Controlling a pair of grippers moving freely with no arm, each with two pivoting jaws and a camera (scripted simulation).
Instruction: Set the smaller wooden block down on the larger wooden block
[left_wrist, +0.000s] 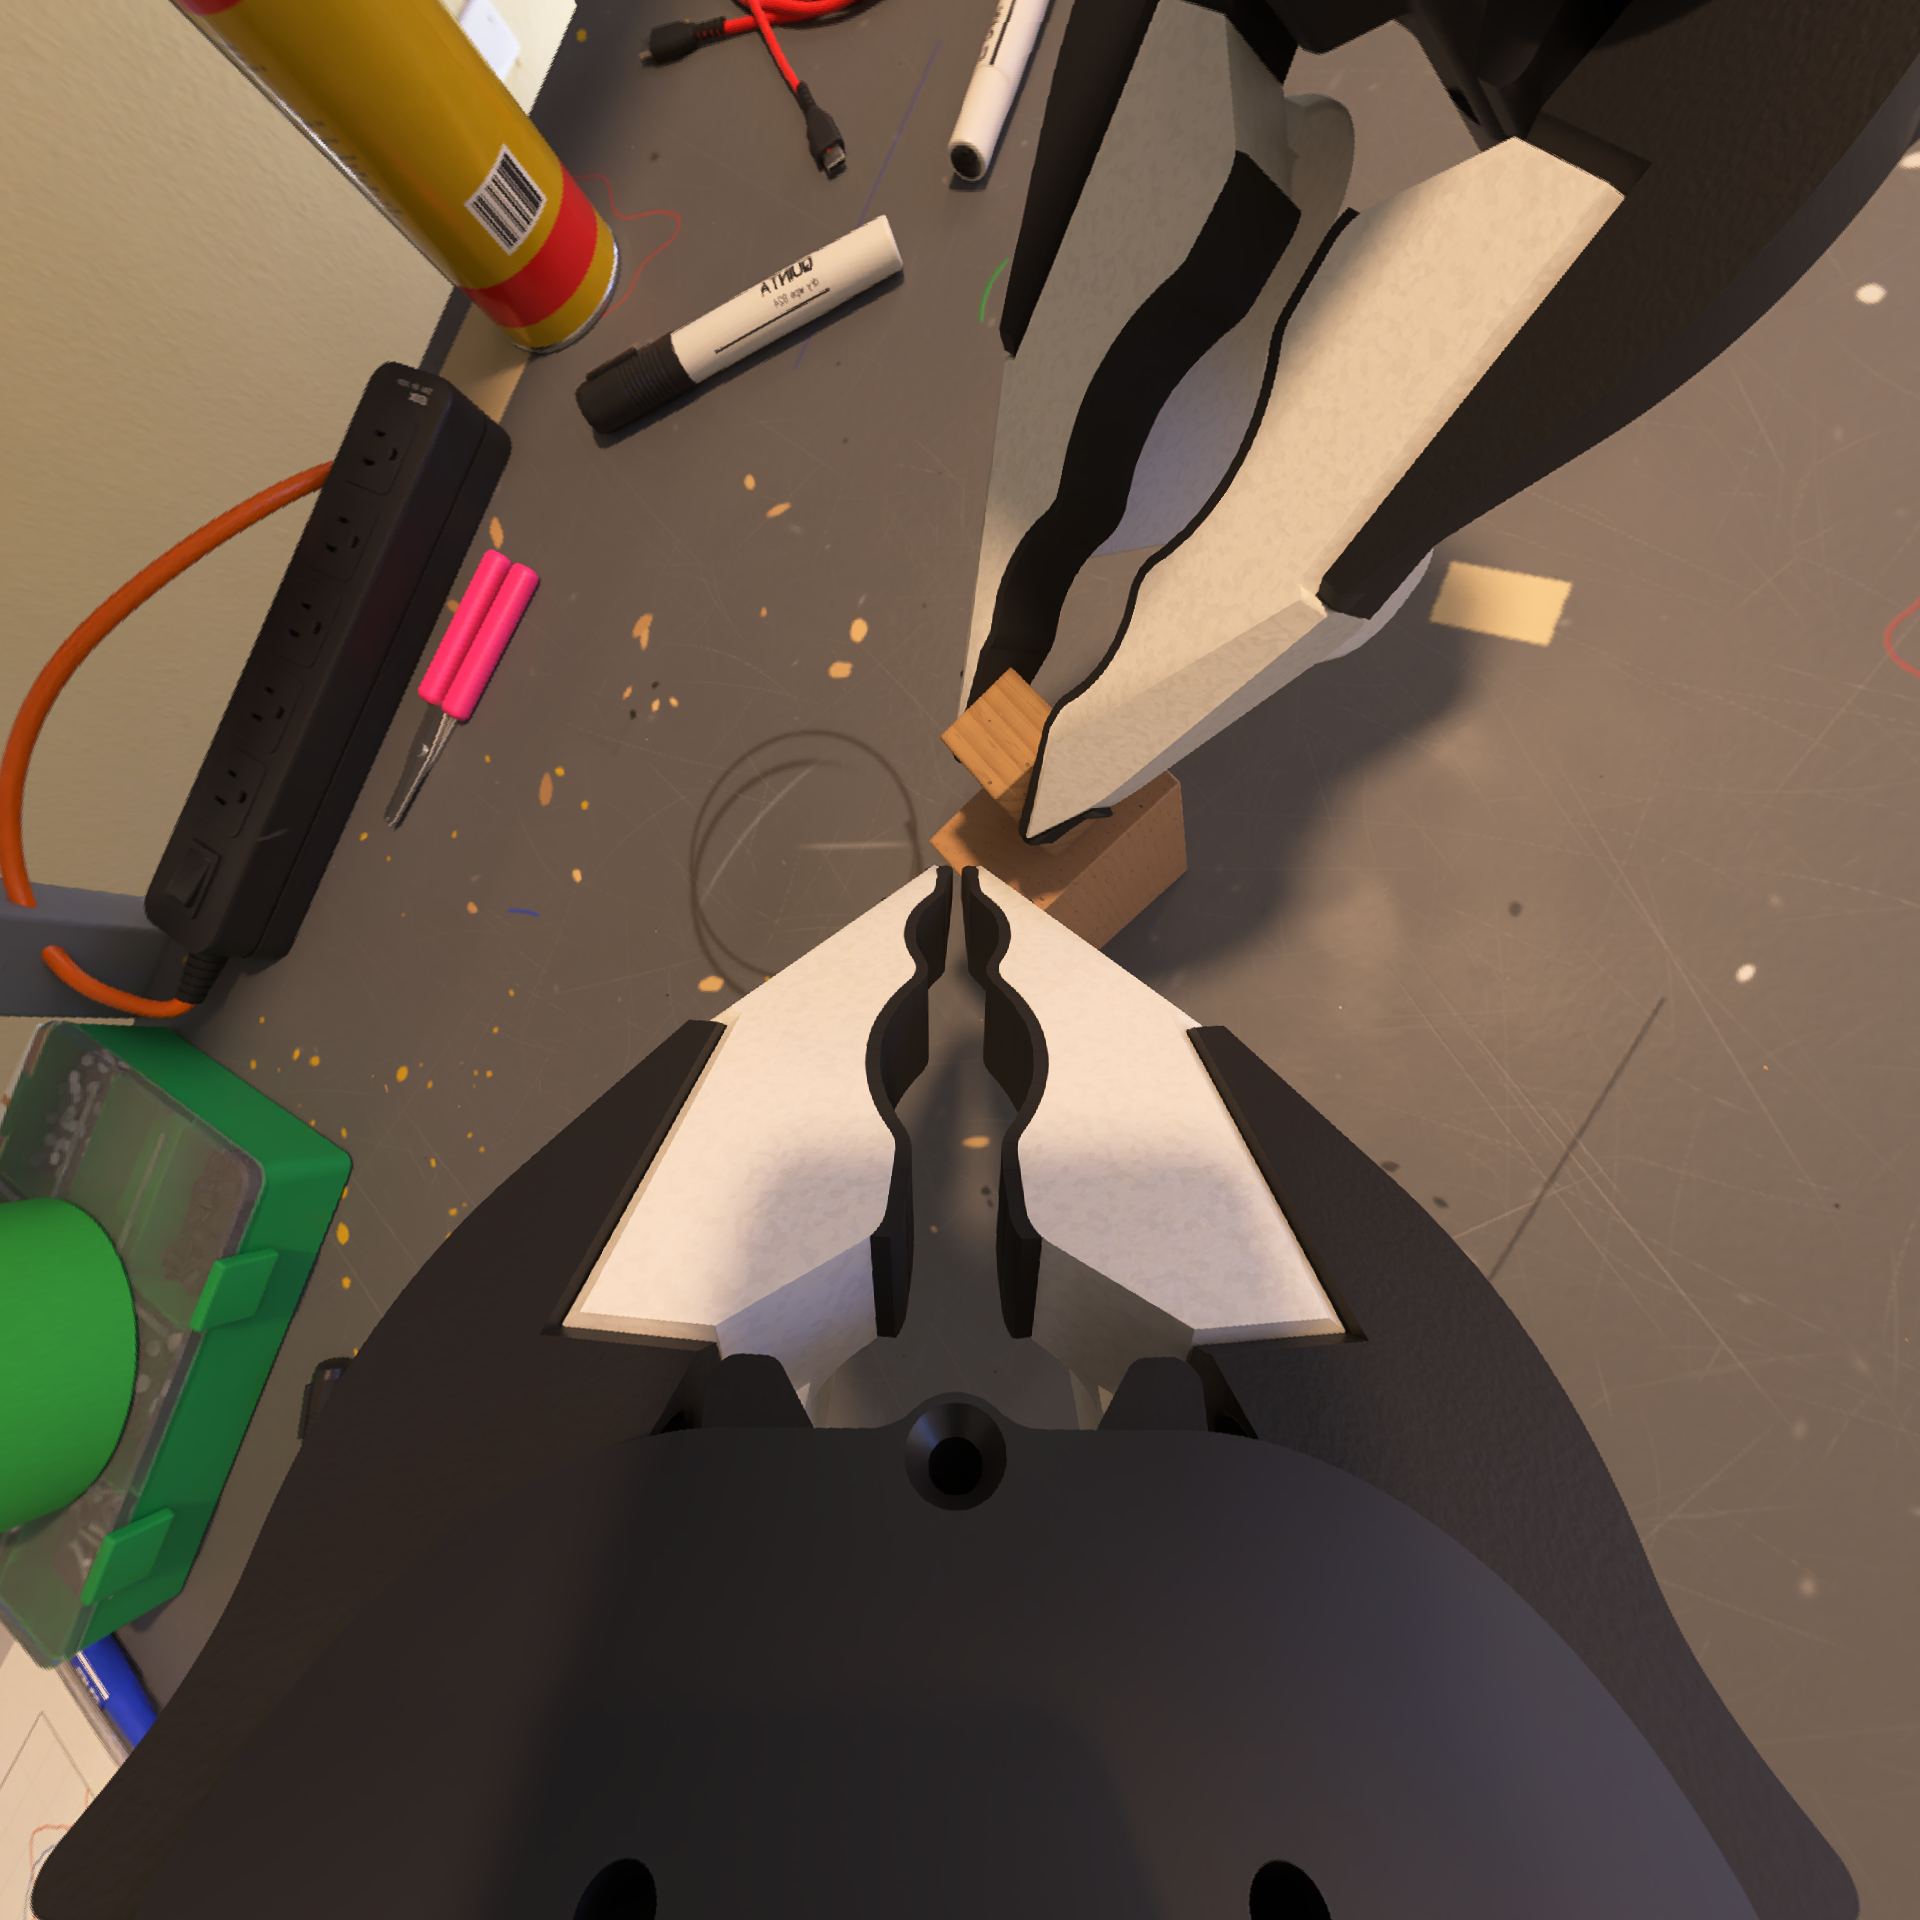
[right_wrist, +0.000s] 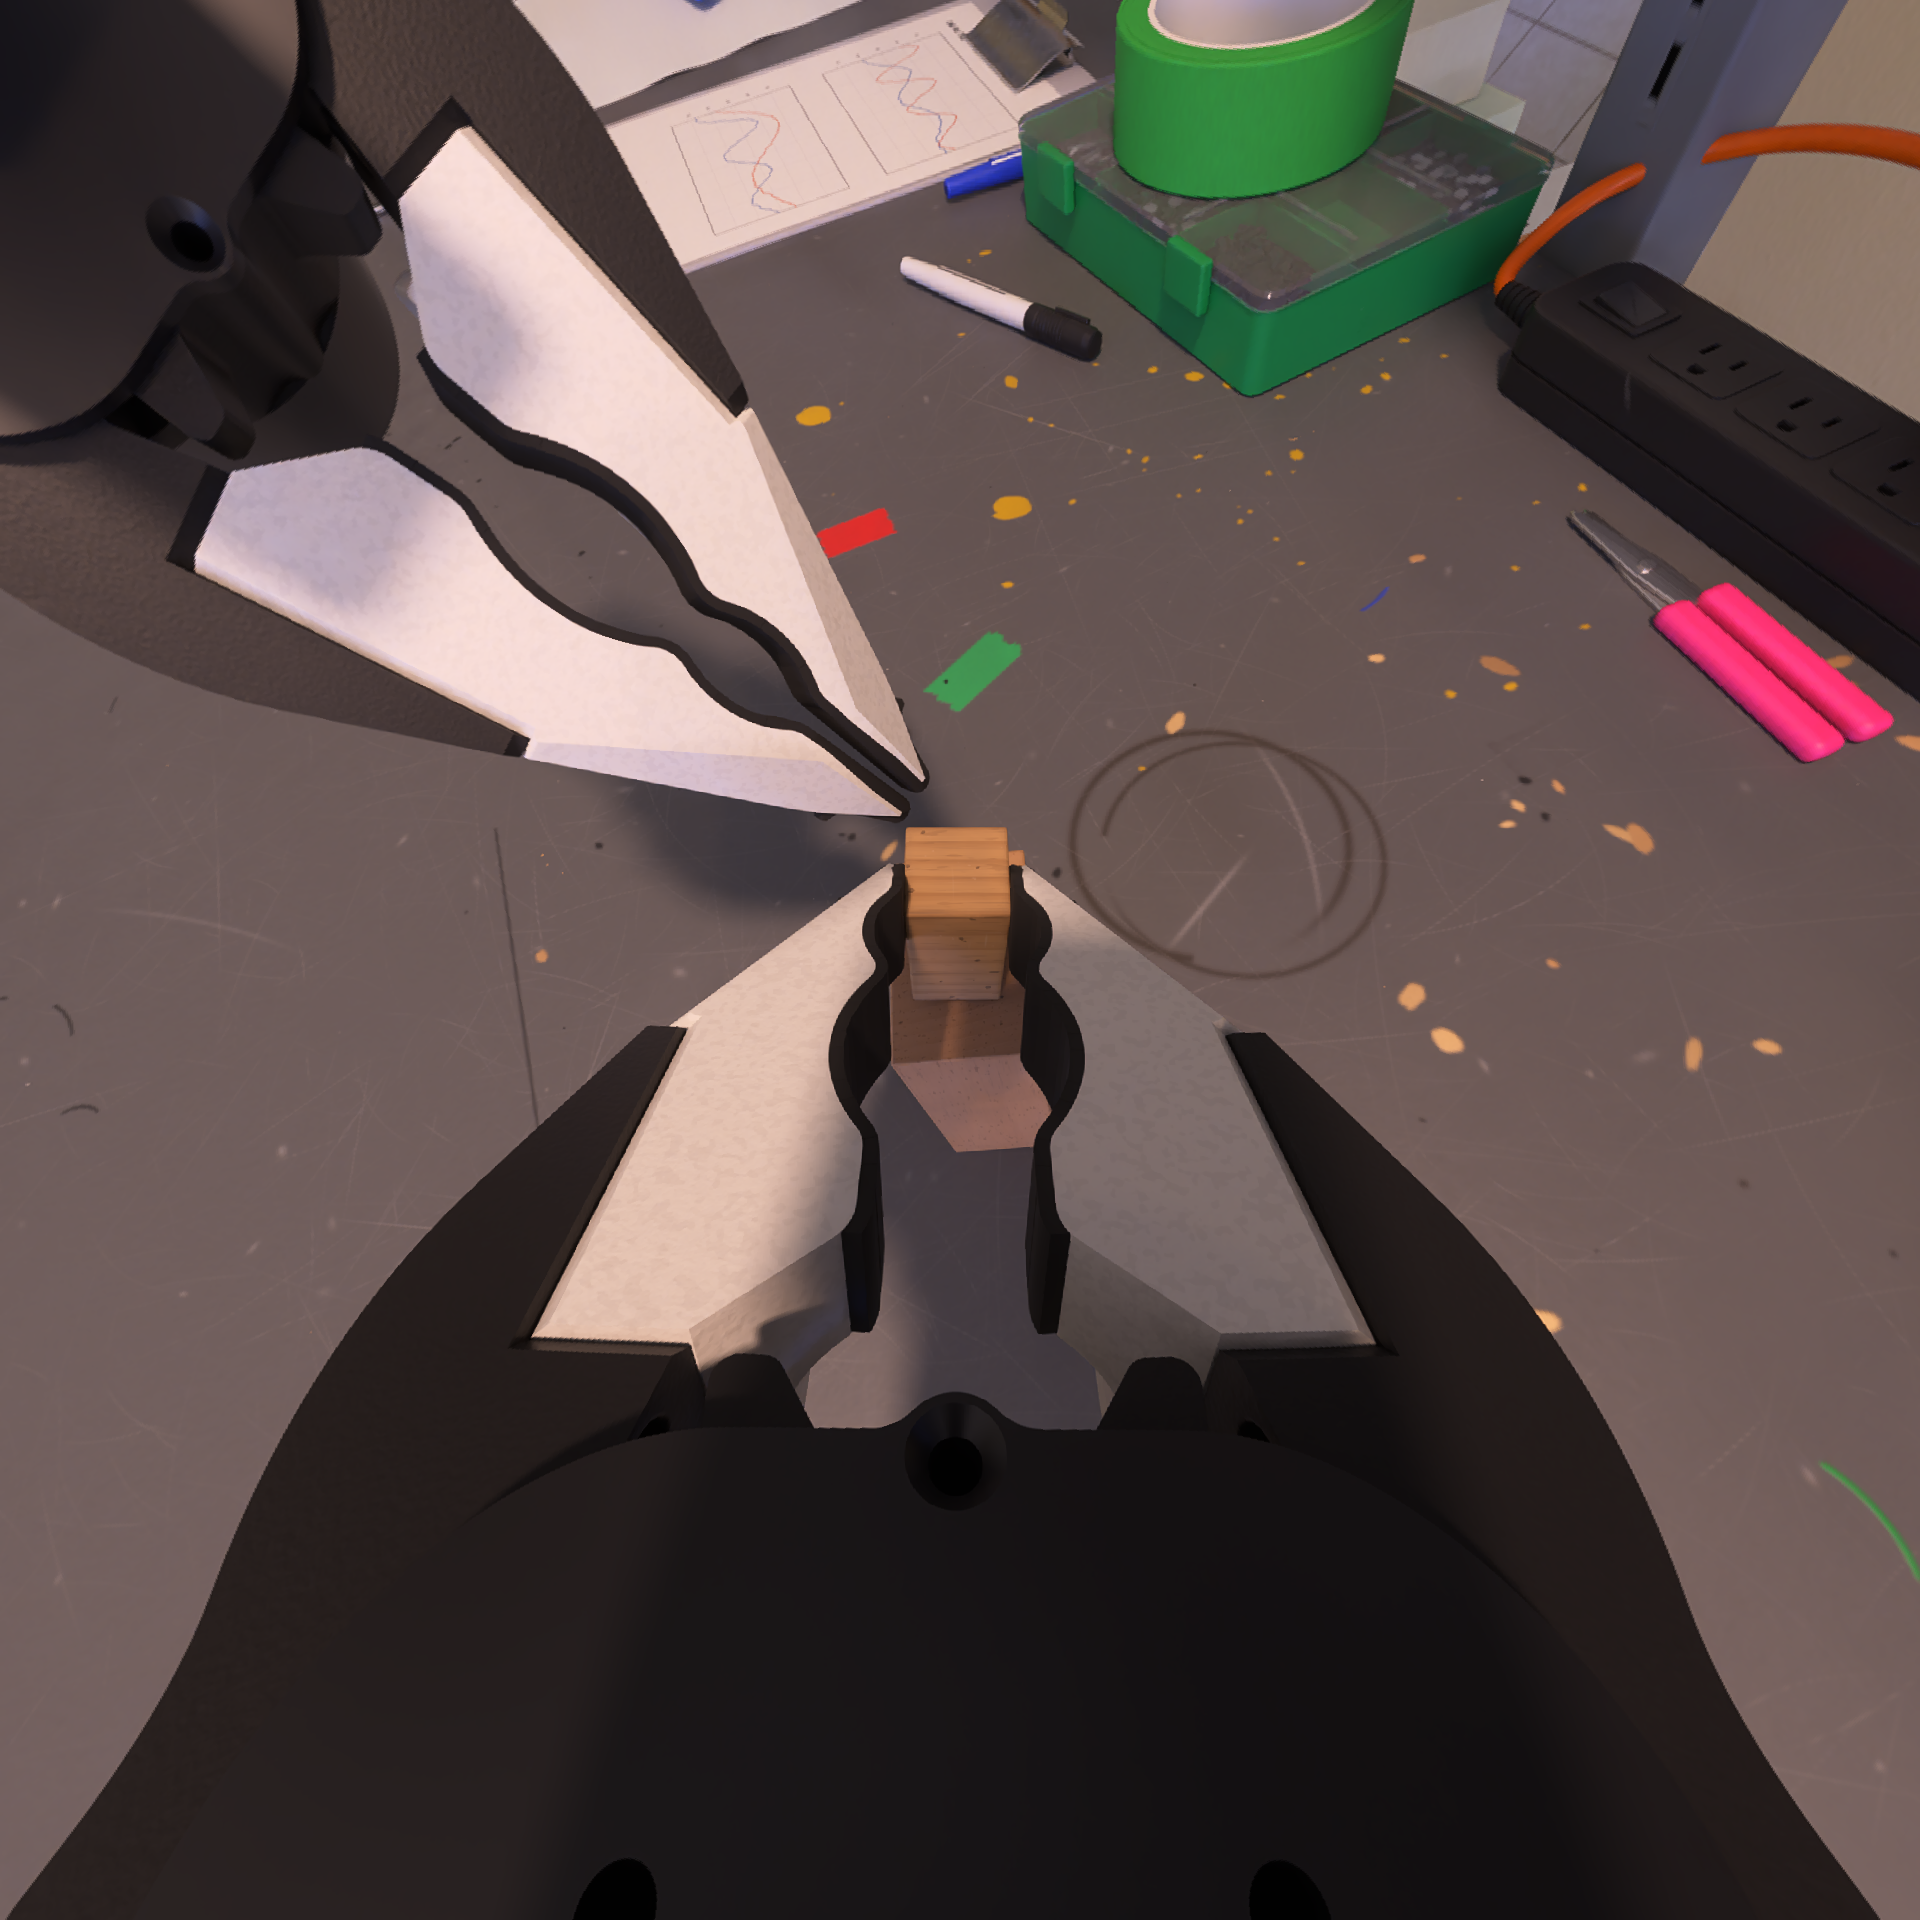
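The smaller wooden block (right_wrist: 956, 914) sits pinched between the fingertips of the right gripper (right_wrist: 956, 904), held by two opposite flat faces with its top end poking past the tips. It hangs directly above the larger wooden block (left_wrist: 1091, 862), which lies flat on the worktop (left_wrist: 1558, 1039); from the left wrist view the two look very close, though I cannot tell whether they touch. Both are plain stiff wood, likely light, with hard square faces that give a firm pinch and should not crush; the smooth grain could slip if the squeeze eases early. The broad upper face of the bigger block offers a stable landing, so a level release looks right, since a tilted one may let the small piece tip off an edge. The left gripper (left_wrist: 956, 883) is empty with its jaws drawn almost together, its tips just beside the near corner of the larger block. Around them lie pink-handled scissors (left_wrist: 468, 665), markers (left_wrist: 748, 322), a black power strip (left_wrist: 312, 675) and a green case (right_wrist: 1278, 260).
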